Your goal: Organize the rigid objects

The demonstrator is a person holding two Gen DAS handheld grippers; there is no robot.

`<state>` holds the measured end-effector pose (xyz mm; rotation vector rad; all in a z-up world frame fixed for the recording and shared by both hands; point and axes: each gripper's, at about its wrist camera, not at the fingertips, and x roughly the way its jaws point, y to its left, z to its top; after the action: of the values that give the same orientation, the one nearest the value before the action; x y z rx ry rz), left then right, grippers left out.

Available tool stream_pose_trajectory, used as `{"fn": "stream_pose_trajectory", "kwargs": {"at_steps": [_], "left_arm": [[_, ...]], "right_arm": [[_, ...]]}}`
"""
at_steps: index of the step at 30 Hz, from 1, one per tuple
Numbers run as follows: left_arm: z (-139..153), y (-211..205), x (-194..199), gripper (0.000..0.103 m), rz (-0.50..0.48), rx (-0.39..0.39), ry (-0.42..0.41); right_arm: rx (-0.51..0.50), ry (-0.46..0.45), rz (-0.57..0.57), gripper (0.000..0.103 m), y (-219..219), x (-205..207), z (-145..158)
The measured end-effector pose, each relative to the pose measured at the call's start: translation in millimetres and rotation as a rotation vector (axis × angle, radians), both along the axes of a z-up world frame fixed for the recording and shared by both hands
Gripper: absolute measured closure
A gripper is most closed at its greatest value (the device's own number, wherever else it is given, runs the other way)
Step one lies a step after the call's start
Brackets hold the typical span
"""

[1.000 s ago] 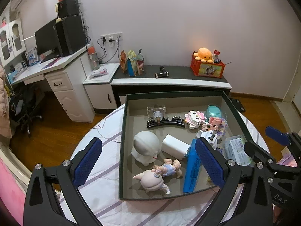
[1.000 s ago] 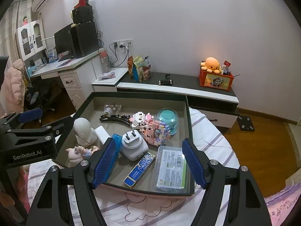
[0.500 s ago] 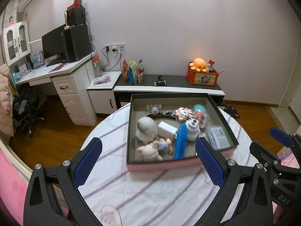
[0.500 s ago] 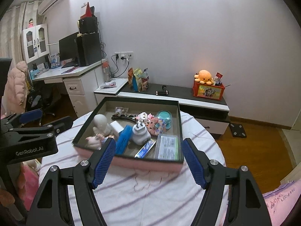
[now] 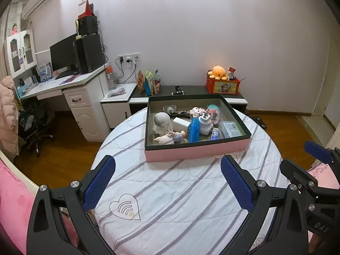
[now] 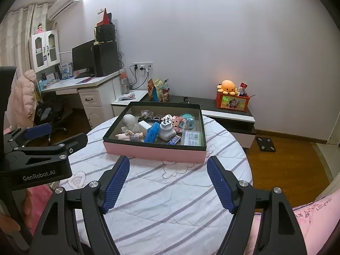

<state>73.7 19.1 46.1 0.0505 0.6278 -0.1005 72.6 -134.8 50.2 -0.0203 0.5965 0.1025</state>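
toys in box (image 5: 197,152) on table (image 5: 170,191)
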Motion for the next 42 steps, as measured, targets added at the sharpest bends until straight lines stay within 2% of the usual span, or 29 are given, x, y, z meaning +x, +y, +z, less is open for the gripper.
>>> {"fn": "stream_pose_trajectory", "kwargs": {"at_steps": [6,10,12,16,19,25,32,35,42], "left_arm": [[0.8,-7.2,-13.7,0.002,0.007,0.02,-0.052],[3.9,-7.0,-21.8,0.0,-0.024,-0.043,-0.102],[6.1,-8.1,-27.8,0.0,-0.018,-0.051,-0.157],[11.8,-11.6,-43.1,0.0,-0.005,-0.033,-0.306],[15.9,-13.9,-48.6,0.0,0.01,-0.001,-0.371],[21.2,-10.1,-61.9,0.0,0.001,-0.017,-0.495],[18.1,-8.7,-65.7,0.0,0.015,-0.031,-0.526],[12.8,-7.1,-70.7,0.0,0.015,-0.049,-0.533],[2.8,-5.1,-75.2,0.0,0.077,-0.036,-0.55]], "right_arm": [[0.021,-0.043,-0.027,0.023,-4.5,-11.1,1.9],[0.059,-0.076,-0.046,0.02,-10.1,-16.8,1.6],[0.072,-0.107,-0.049,0.02,-12.6,-20.5,1.9],[0.022,-0.213,-0.071,0.02,-10.4,-33.1,4.3],[-0.033,-0.288,-0.094,0.02,-5.7,-41.8,5.7],[-0.119,-0.381,-0.125,0.02,3.7,-53.8,4.9],[-0.135,-0.424,-0.139,0.02,9.4,-62.8,1.1],[-0.11,-0.425,-0.135,0.02,8.4,-64.0,-1.8],[-0.097,-0.407,-0.133,0.02,8.5,-62.3,-8.9]]}}
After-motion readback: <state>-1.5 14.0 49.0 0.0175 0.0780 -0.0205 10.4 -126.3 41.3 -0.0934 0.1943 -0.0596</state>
